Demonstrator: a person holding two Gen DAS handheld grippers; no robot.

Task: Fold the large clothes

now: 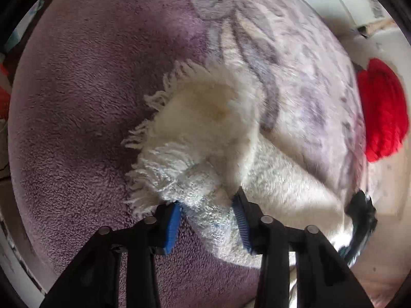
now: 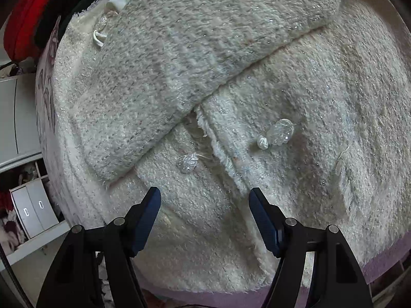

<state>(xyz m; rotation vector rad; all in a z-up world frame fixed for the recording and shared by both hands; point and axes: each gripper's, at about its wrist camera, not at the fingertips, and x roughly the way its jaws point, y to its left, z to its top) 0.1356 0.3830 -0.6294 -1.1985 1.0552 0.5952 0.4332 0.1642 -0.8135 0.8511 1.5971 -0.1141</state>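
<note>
While the left gripper (image 1: 209, 214) points down at a purple fleece blanket (image 1: 77, 115), its blue pads (image 1: 172, 222) pinch the fringed sleeve cuff (image 1: 179, 177) of a cream tweed jacket (image 2: 295, 179) at lower centre of the left wrist view. A red garment (image 1: 382, 113) sits at that frame's right edge. Right gripper (image 2: 205, 205) hangs over the jacket front, jaws apart, nothing between them. Folded sleeve (image 2: 192, 59) crosses the upper right wrist frame; clear faceted buttons (image 2: 280, 131) lie at centre; grey drawers (image 2: 33, 210) show lower left.
</note>
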